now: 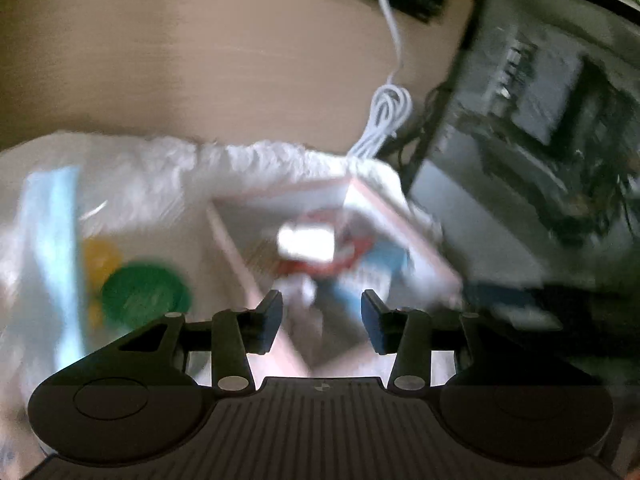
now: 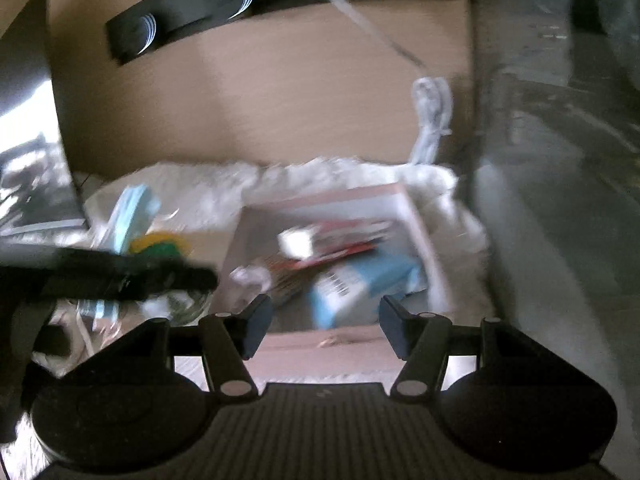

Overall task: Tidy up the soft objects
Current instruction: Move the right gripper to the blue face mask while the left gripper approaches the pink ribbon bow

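Note:
A white fluffy cloth (image 1: 260, 156) (image 2: 280, 176) lies on the wooden table beneath a pink-edged white box (image 1: 360, 192) (image 2: 340, 204). Inside the box are a blue carton (image 1: 380, 264) (image 2: 360, 280), a small white block (image 1: 306, 244) (image 2: 296, 242) and a red-and-white packet (image 1: 340, 264) (image 2: 344, 240). My left gripper (image 1: 322, 304) hovers over the box's near-left part, open, nothing between its fingers. My right gripper (image 2: 326, 308) is over the box's near edge, open wider and also empty. Both views are blurred.
Left of the box sit a green round thing (image 1: 144, 292), a yellow one (image 1: 100, 256) and a clear bag with light-blue contents (image 1: 52, 232) (image 2: 132, 208). A coiled white cable (image 1: 386, 116) (image 2: 432, 120) runs to a black power strip (image 2: 200, 12). A dark glass-fronted unit (image 1: 540, 120) stands at right.

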Demonstrator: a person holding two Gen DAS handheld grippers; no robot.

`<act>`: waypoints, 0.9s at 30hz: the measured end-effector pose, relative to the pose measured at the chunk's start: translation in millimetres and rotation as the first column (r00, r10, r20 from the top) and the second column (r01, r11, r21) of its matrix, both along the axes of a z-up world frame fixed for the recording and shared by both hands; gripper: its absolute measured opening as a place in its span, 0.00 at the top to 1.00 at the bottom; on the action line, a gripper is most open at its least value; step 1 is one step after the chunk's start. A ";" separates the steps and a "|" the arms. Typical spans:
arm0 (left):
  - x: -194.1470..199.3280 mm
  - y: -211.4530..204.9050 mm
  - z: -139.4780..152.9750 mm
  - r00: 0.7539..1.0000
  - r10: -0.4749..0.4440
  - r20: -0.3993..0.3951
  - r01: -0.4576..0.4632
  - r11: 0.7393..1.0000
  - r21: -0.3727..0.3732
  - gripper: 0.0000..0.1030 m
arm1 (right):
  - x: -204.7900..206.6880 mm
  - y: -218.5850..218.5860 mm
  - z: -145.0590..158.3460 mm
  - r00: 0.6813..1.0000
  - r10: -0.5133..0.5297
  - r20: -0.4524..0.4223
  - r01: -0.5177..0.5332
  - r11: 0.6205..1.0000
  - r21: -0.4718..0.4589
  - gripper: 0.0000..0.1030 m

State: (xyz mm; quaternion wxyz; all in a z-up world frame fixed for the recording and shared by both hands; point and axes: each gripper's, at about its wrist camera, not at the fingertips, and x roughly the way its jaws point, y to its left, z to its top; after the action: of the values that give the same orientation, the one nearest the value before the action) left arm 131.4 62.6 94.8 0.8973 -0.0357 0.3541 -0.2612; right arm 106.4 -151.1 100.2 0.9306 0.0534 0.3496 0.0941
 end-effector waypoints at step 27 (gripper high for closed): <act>-59.6 169.2 -20.8 0.905 0.424 0.037 -0.426 0.902 0.076 0.54 | 11.5 133.8 27.7 0.955 0.285 -0.087 -0.281 0.958 0.053 0.41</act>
State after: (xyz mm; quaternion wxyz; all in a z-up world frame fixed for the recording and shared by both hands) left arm 71.9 231.7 74.0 0.9368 -0.0725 0.3393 -0.0449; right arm 117.9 -17.2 127.9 0.8889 0.0257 0.3949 0.2307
